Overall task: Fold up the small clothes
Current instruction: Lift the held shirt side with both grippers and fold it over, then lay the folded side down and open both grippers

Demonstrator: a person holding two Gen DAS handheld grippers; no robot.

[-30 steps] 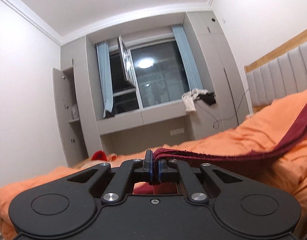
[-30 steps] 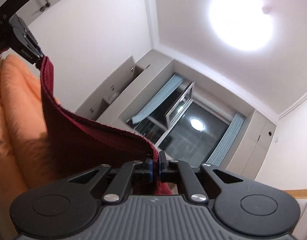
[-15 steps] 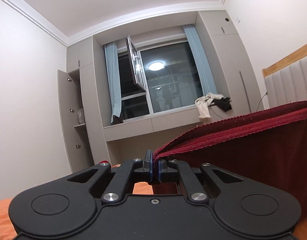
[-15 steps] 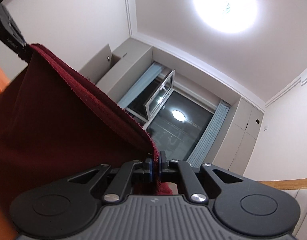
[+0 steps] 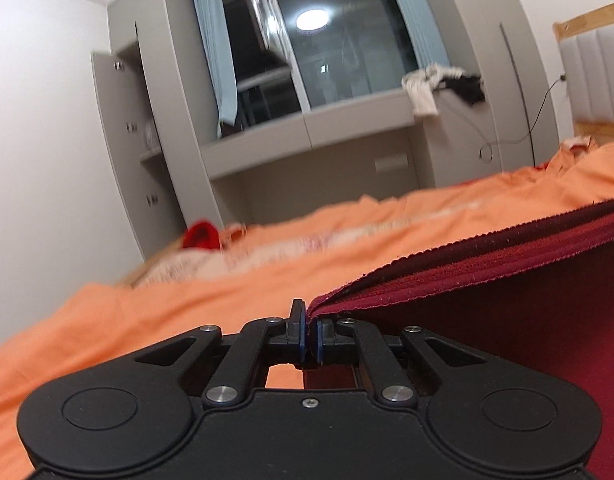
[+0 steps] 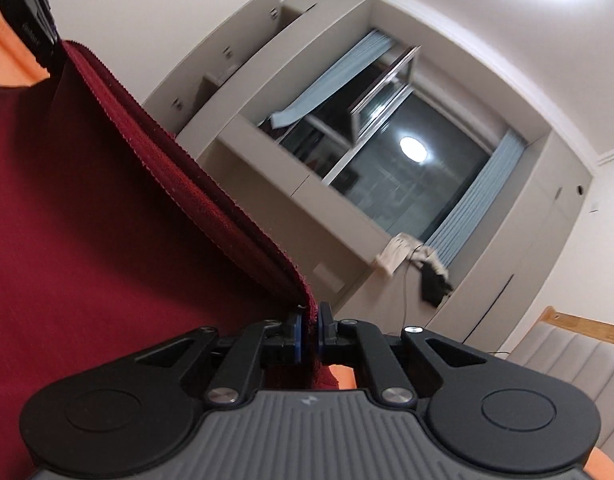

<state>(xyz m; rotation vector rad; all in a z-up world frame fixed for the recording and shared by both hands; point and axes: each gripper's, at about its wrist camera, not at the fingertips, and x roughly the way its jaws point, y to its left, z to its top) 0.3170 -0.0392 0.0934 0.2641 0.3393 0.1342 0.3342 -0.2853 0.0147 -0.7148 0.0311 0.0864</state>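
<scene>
A dark red garment hangs stretched between both grippers, its ribbed hem on top. My left gripper is shut on one corner of the hem, low over the orange bedspread. My right gripper is shut on the other corner of the same dark red garment, which fills the left of that view. The left gripper shows at the top left of the right wrist view, pinching the hem's far end.
A red item lies at the bed's far end beside a pale patterned cloth. Beyond stand grey cabinets and a window ledge with white and black clothes. A padded headboard is at the right.
Both grippers swept across the room and tipped downward with the garment still held. The orange bed has come back into the left wrist view, and the ceiling has left the right wrist view.
</scene>
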